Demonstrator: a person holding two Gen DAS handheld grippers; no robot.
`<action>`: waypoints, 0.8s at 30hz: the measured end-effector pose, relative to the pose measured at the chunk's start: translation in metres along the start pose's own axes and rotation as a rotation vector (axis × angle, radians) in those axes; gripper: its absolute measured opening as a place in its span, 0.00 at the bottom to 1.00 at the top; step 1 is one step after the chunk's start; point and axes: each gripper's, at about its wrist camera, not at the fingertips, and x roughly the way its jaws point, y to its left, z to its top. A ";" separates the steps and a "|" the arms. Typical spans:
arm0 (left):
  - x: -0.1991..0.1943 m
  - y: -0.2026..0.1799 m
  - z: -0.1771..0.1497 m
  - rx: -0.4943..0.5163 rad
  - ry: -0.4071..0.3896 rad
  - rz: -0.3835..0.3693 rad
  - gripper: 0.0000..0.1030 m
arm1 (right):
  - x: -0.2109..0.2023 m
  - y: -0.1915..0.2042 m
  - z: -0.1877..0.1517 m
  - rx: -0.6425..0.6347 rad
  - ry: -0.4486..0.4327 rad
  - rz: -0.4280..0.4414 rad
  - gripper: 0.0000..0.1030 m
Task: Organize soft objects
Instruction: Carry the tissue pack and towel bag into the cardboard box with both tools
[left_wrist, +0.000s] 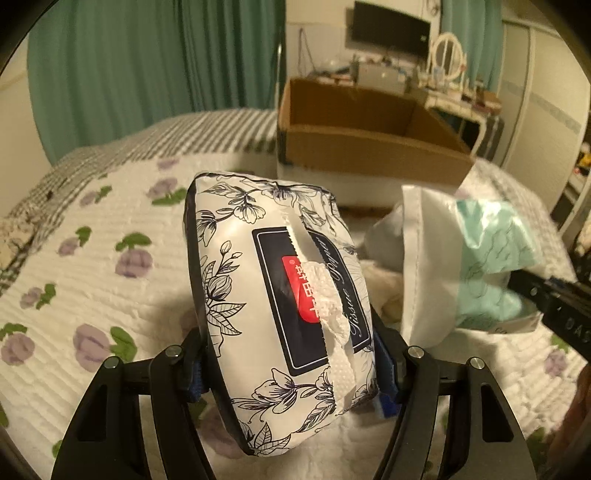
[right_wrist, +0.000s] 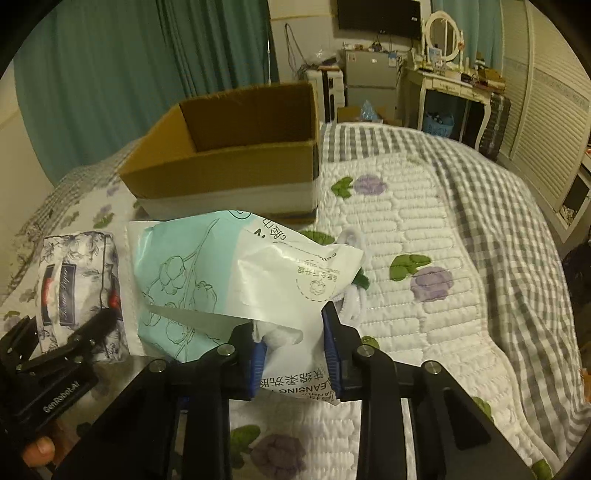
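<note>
Here the left gripper (left_wrist: 291, 365) clamps the floral tissue pack (left_wrist: 280, 314) between its jaws, above the quilt (left_wrist: 74, 258). Just right, the right gripper (right_wrist: 295, 354) pinches the mint-and-white wipes pack (right_wrist: 229, 273); the cardboard box (right_wrist: 236, 170) stands farther off.

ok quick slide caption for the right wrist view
Right gripper clamps a mint-and-white pack before the cardboard box.

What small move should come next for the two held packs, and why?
Probably carry both forward to the open cardboard box. The left gripper is shut on the floral tissue pack, the right gripper on the teal pack.
</note>
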 end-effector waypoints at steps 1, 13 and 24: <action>-0.008 0.001 0.001 -0.005 -0.014 -0.025 0.66 | -0.009 0.002 -0.001 0.003 -0.018 -0.004 0.26; -0.085 0.006 0.006 0.042 -0.163 -0.076 0.66 | -0.107 0.010 -0.011 -0.007 -0.211 -0.101 0.26; -0.150 0.017 0.044 0.037 -0.287 -0.130 0.66 | -0.195 0.015 0.025 -0.026 -0.384 -0.136 0.26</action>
